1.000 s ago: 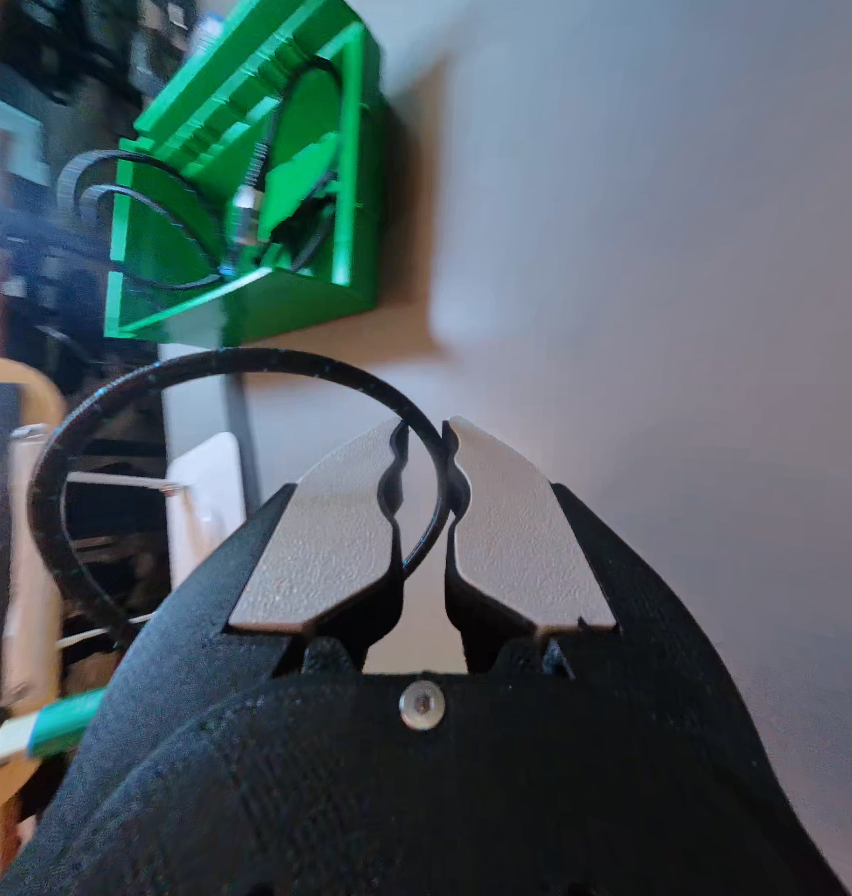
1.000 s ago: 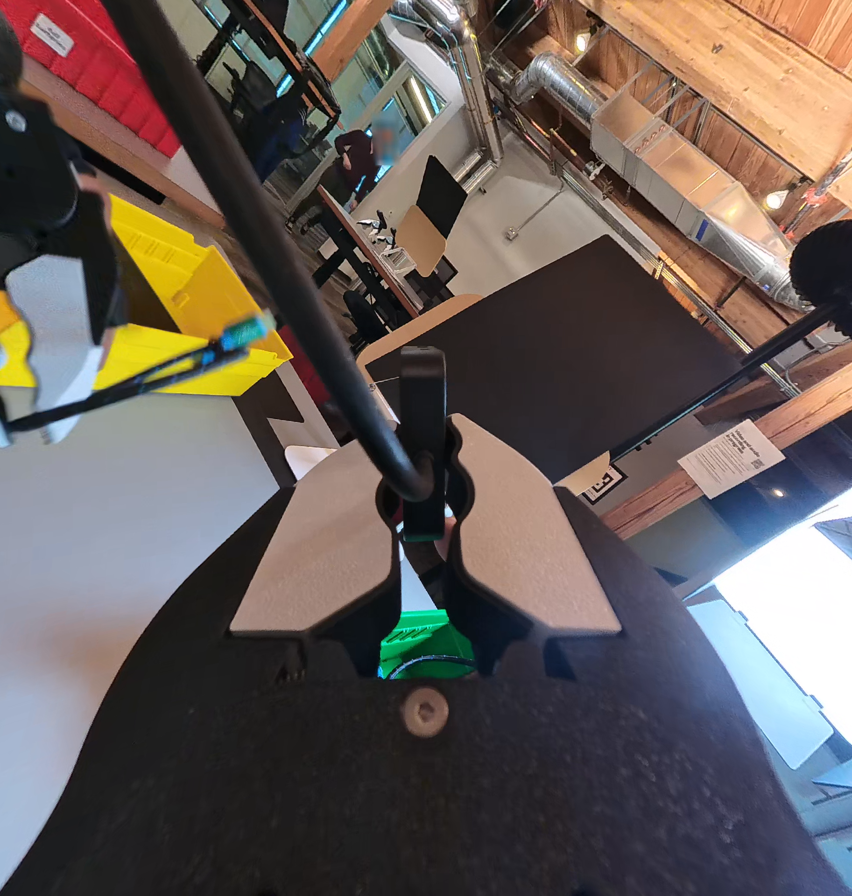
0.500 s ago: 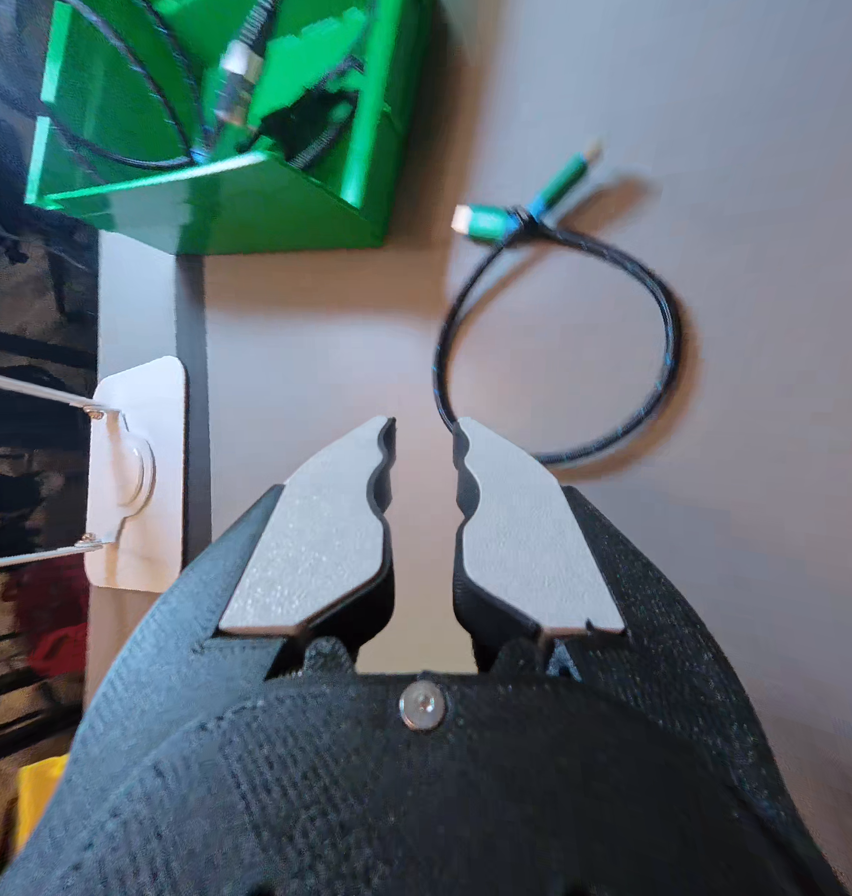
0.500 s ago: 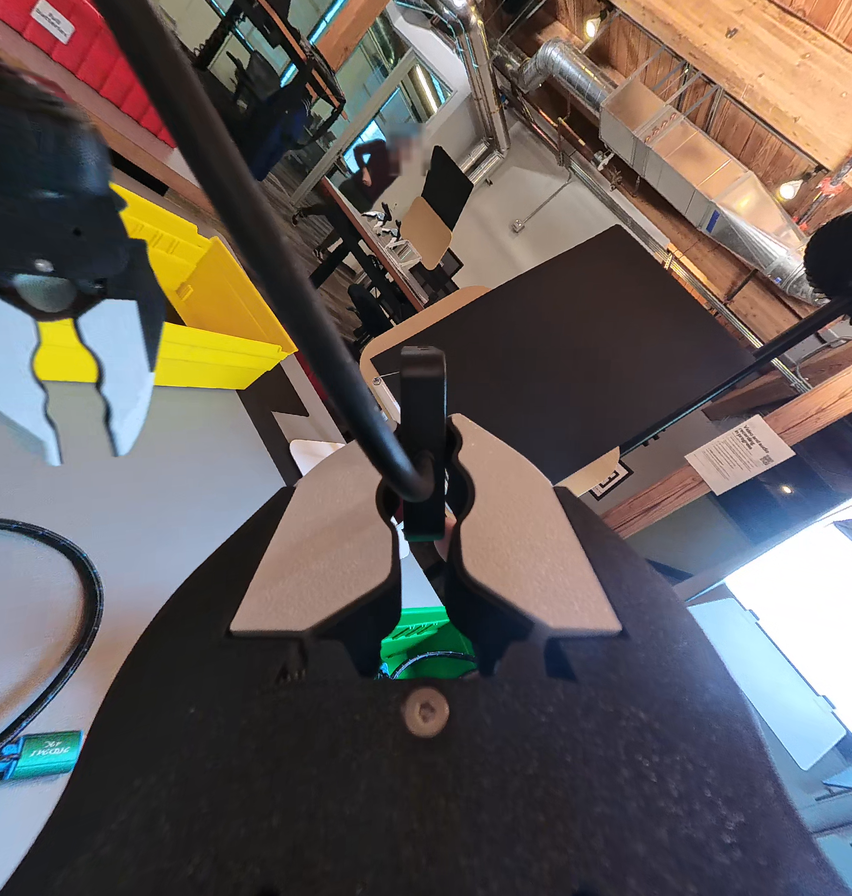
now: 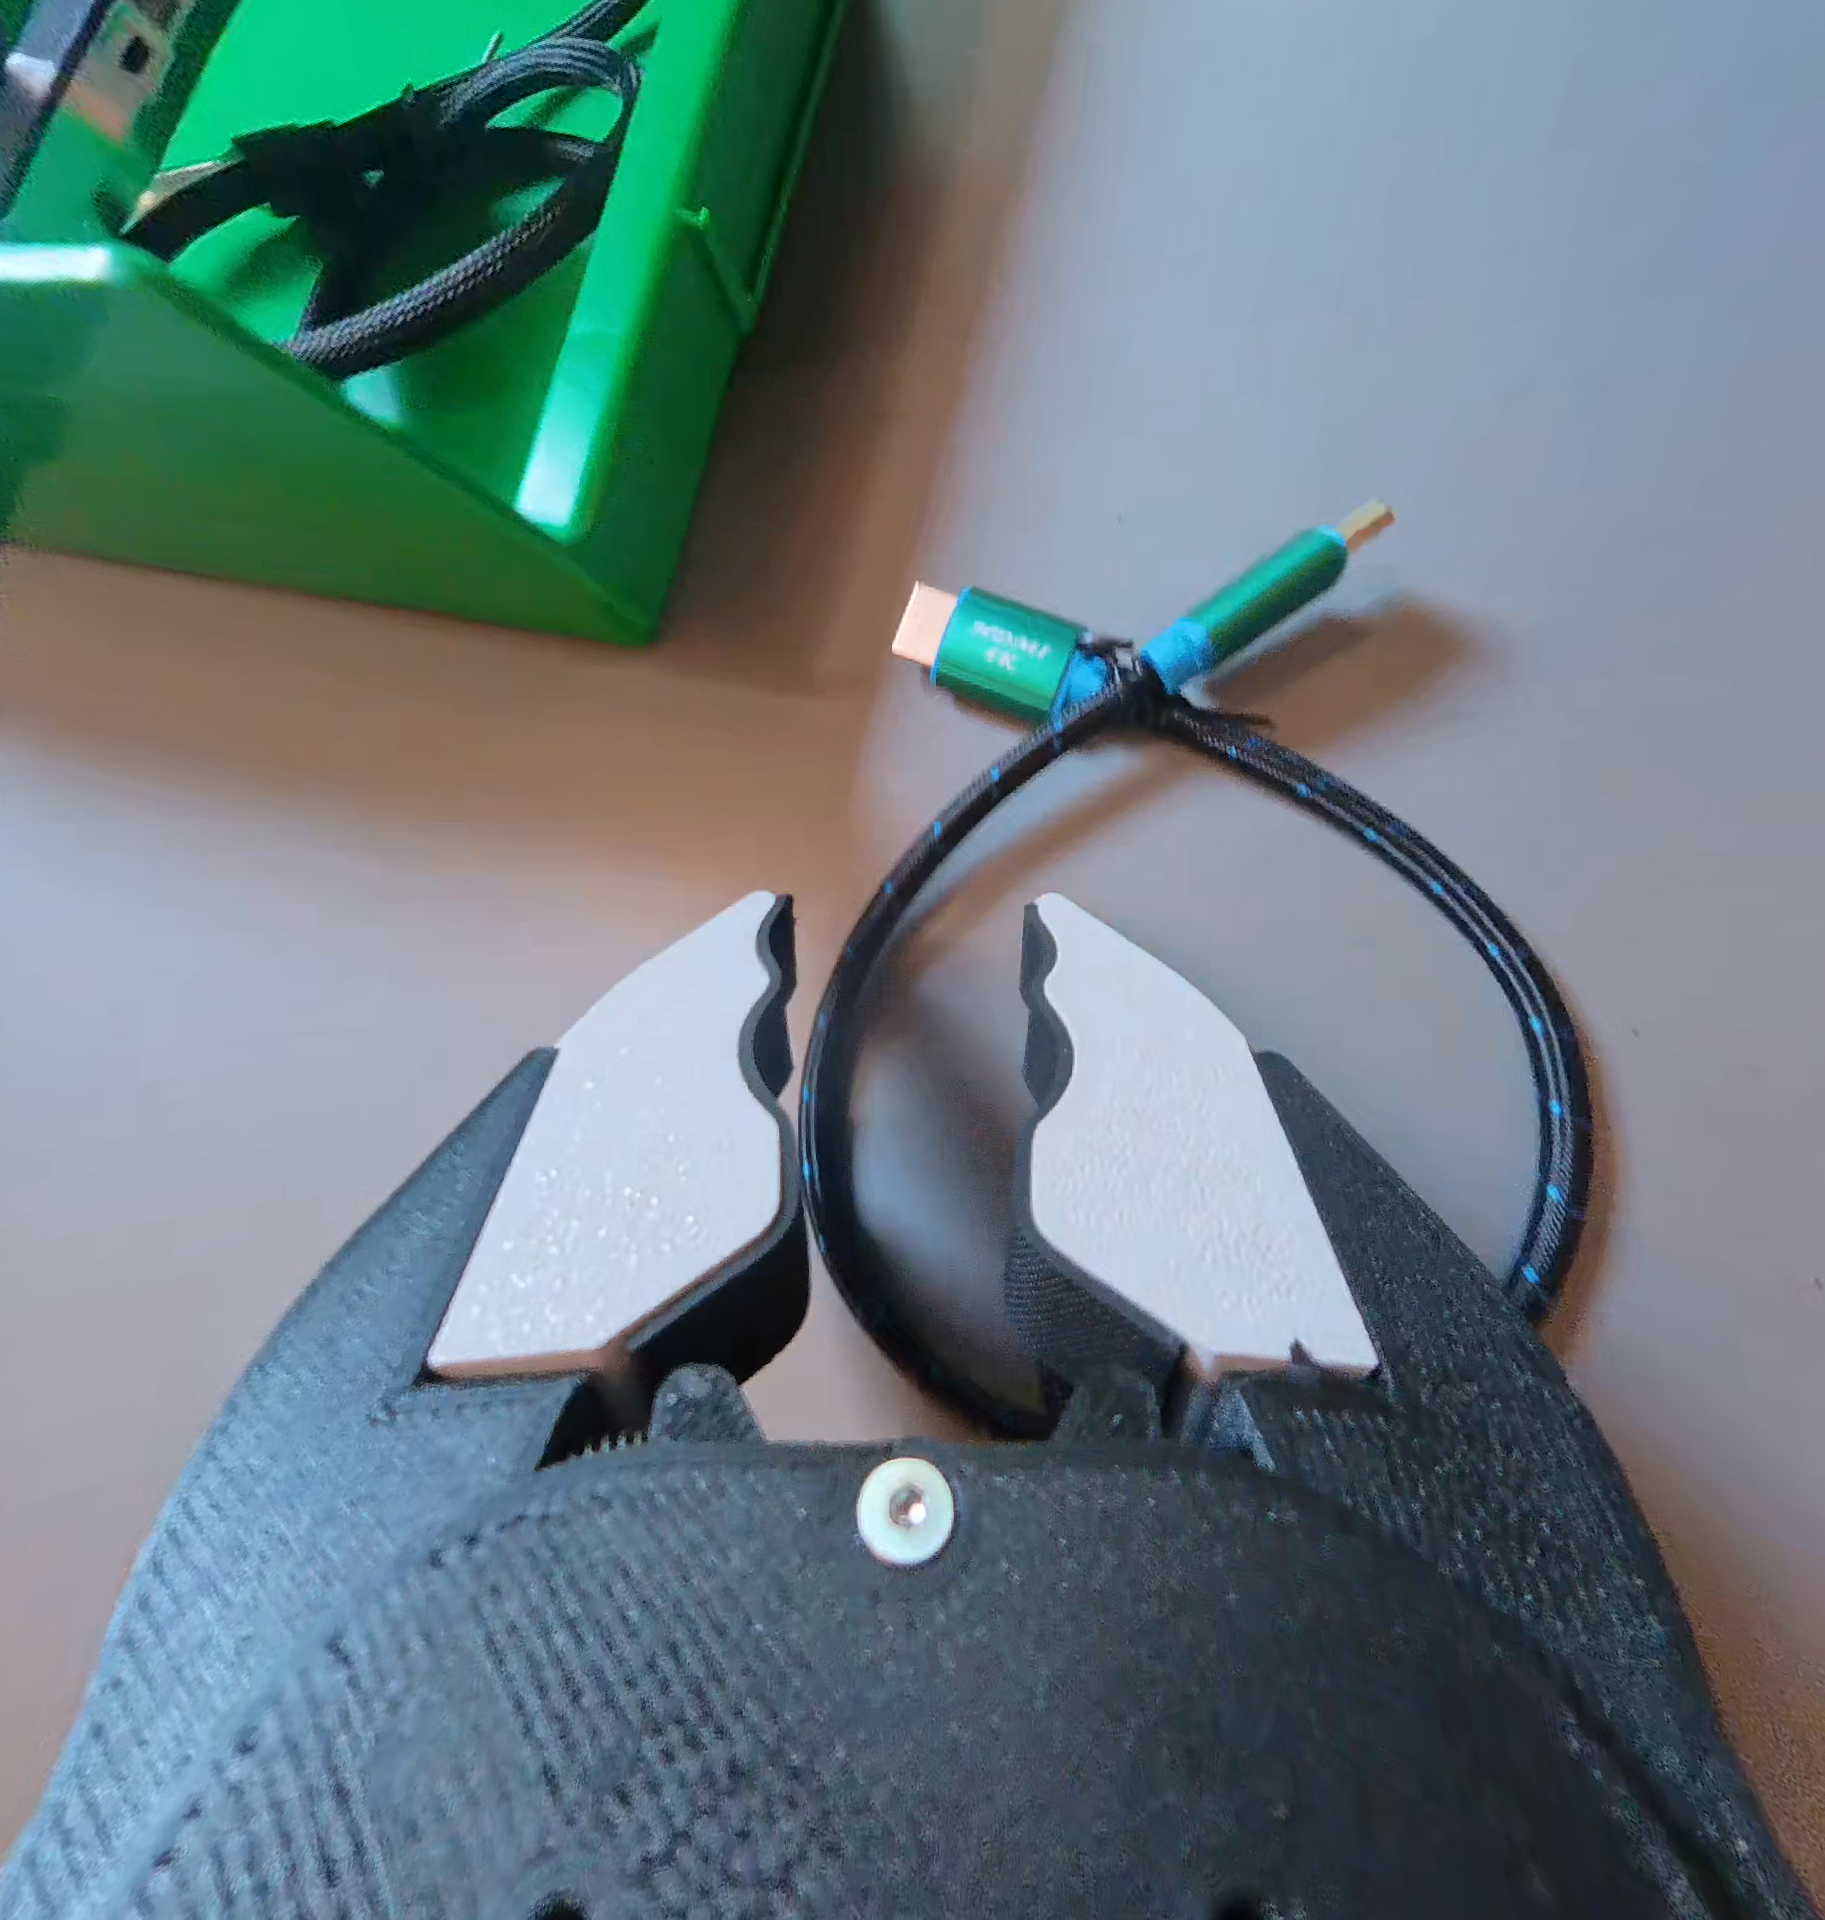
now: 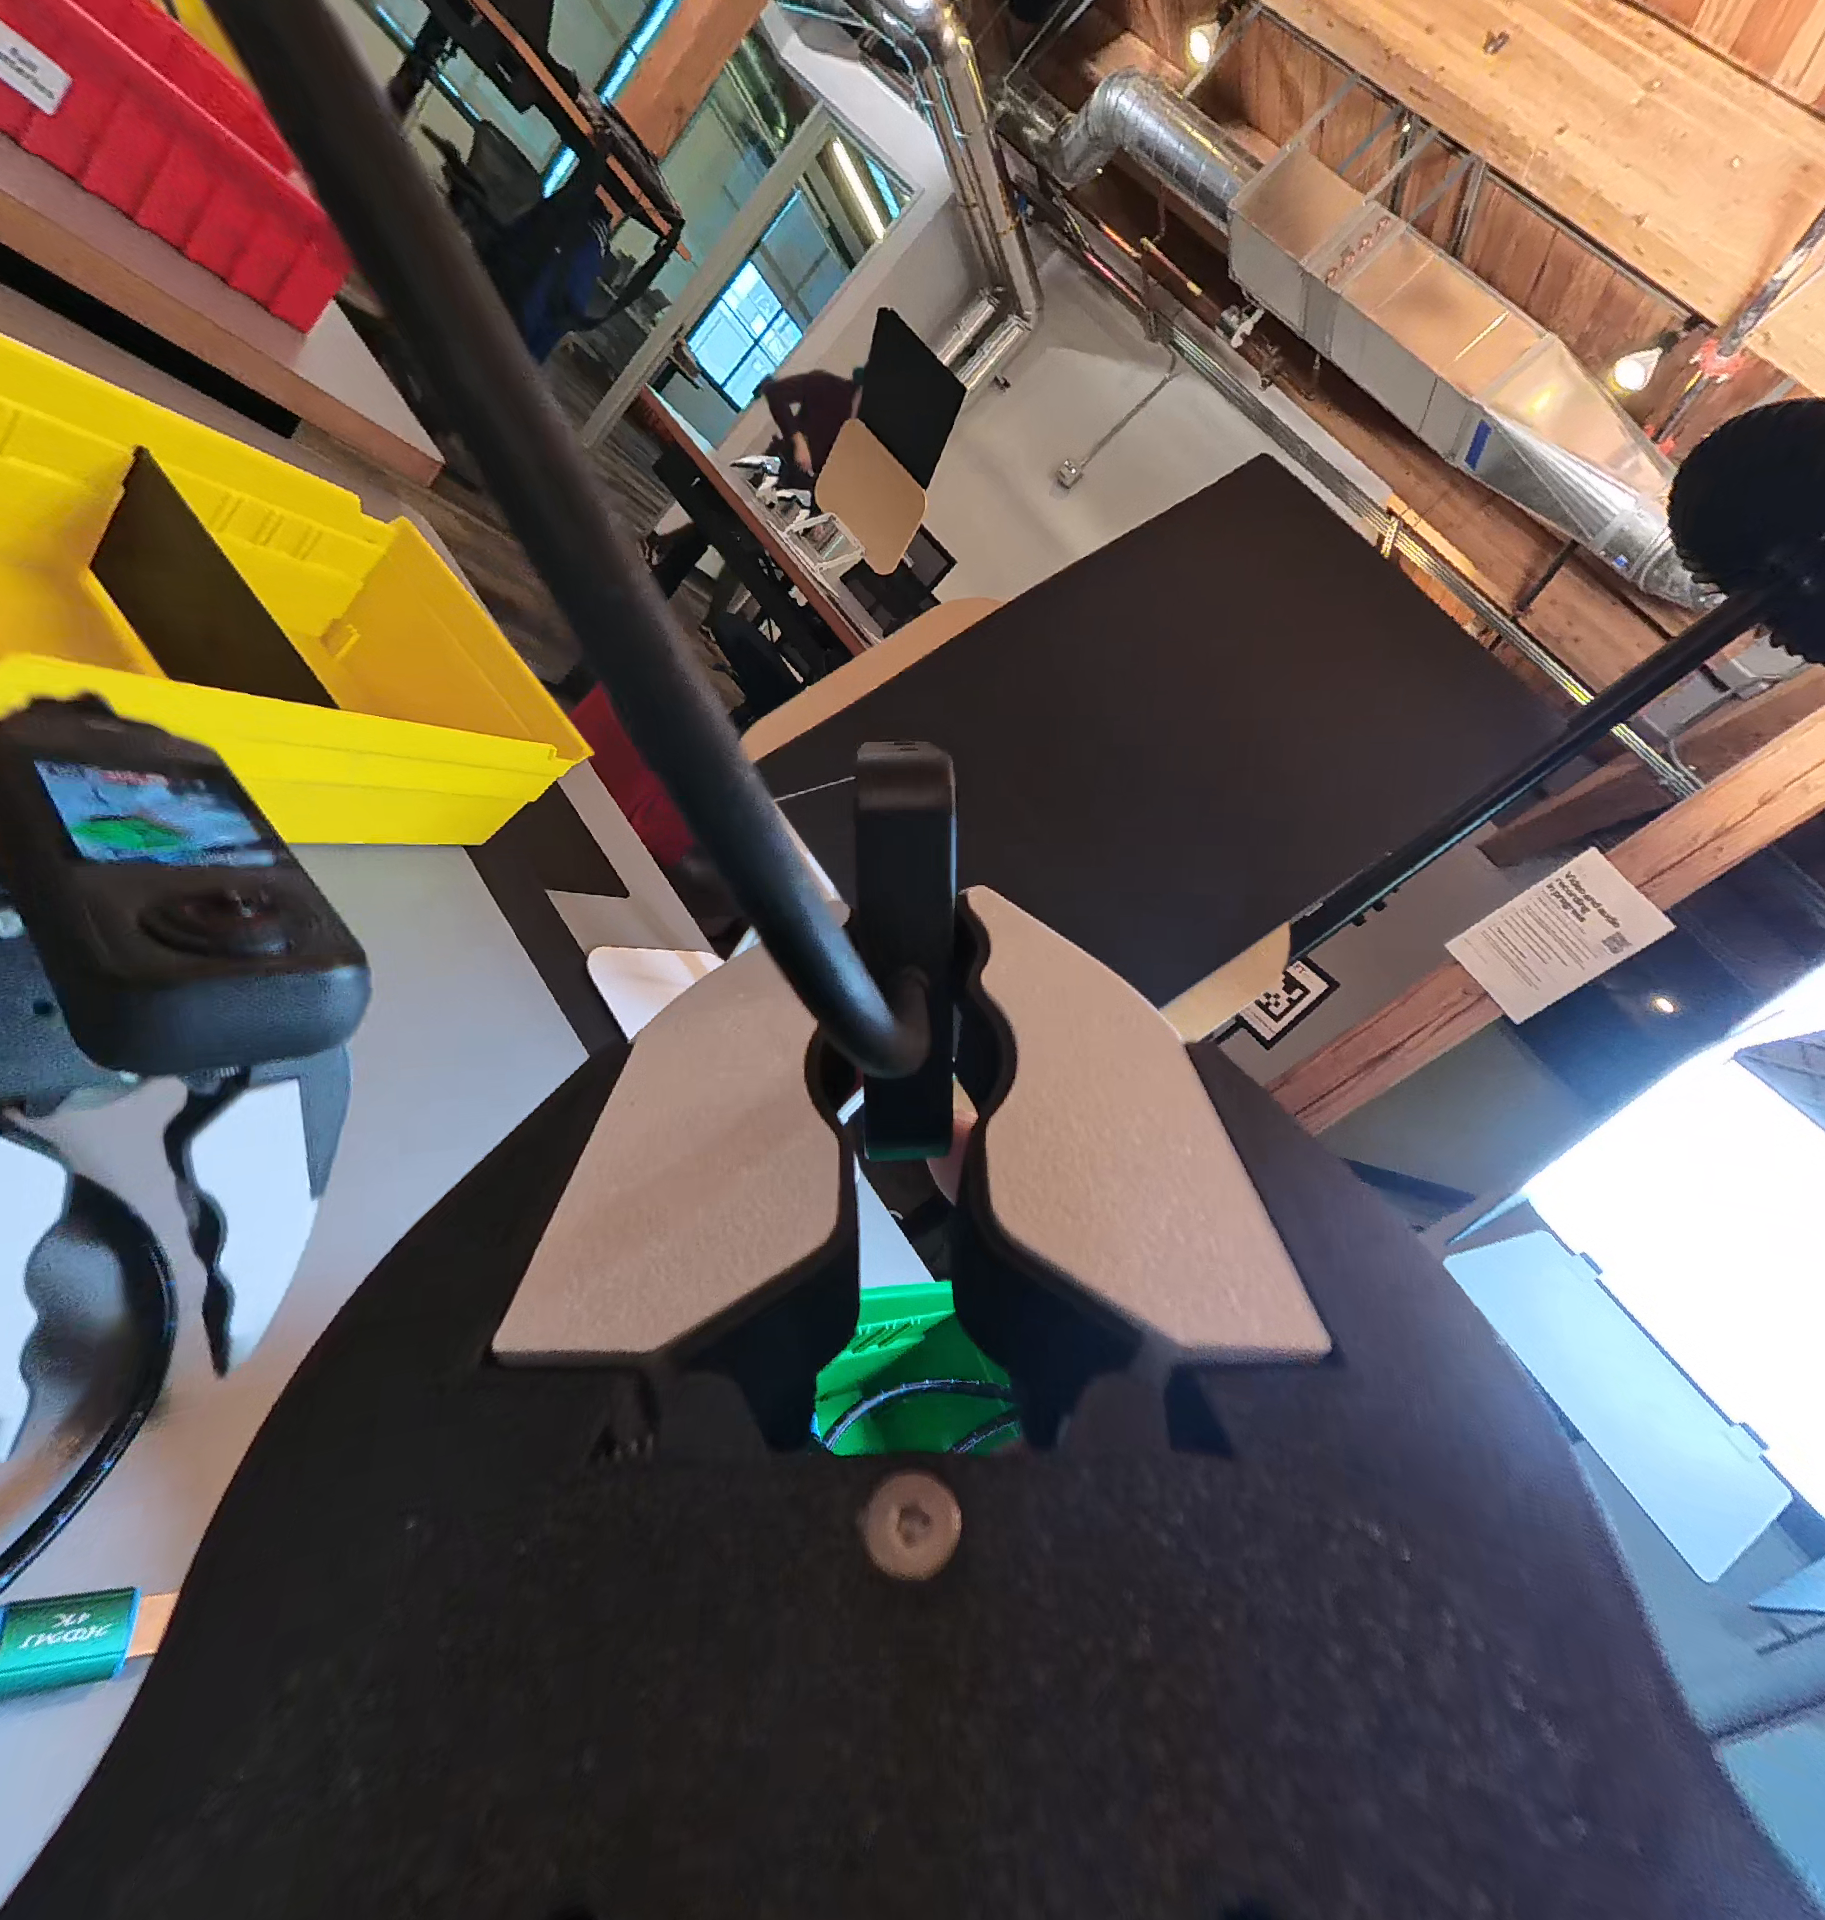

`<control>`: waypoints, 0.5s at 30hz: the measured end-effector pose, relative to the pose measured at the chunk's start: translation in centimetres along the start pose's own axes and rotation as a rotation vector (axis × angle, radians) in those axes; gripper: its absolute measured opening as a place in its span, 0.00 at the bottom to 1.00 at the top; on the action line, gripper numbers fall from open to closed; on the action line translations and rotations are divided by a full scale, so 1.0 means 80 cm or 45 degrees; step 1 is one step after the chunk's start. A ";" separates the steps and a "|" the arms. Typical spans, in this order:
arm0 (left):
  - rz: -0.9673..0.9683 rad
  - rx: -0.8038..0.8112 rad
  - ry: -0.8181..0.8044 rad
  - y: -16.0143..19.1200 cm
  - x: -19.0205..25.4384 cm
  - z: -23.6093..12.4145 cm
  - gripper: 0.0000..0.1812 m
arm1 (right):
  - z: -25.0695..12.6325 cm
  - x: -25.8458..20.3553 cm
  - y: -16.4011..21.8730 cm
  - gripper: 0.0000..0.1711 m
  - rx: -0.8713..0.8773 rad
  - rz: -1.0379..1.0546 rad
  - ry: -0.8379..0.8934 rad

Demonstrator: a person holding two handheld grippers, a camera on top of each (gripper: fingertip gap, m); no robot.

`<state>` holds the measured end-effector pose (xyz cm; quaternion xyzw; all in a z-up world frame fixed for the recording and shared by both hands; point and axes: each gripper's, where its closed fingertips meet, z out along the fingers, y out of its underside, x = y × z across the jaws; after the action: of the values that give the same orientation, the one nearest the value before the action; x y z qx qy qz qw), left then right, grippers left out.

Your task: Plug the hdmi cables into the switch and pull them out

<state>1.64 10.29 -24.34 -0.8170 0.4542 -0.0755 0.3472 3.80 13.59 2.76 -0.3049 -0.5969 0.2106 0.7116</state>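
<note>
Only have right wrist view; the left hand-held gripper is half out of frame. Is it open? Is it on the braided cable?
Observer: The left hand-held gripper is open. One strand of the braided cable runs between its fingers, unclamped.
Operator: Both plugs free?
Observer: Yes. The green plugs lie crossed on the table and appear tied together at the crossing.
Operator: Green bin contents?
Observer: The green bin holds more black braided cables.

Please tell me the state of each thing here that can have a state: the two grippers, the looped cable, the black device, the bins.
left gripper: open, astride one side of the cable loop.
right gripper: shut on the black switch, raised.
braided cable: looped on the table, both green plugs unplugged.
green bin: open, holding cables.
yellow bin: open.
</note>
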 end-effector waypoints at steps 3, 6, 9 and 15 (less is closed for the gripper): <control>0.060 0.011 0.100 -0.015 0.011 0.023 0.22 | -0.004 0.008 0.004 0.09 -0.012 -0.004 0.025; 0.137 0.014 0.075 -0.028 0.018 0.035 0.18 | -0.009 0.019 0.009 0.09 -0.008 0.019 0.045; 0.216 -0.027 0.017 -0.029 0.022 0.036 0.12 | -0.012 0.027 0.014 0.09 0.000 0.063 0.056; 0.513 -0.247 -0.413 -0.008 -0.010 0.018 0.04 | -0.017 0.033 0.010 0.09 0.025 0.104 0.068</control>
<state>2.22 11.86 -24.87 -0.7410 0.5512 0.1708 0.3435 5.70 15.68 3.93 -0.3274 -0.5626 0.2370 0.7212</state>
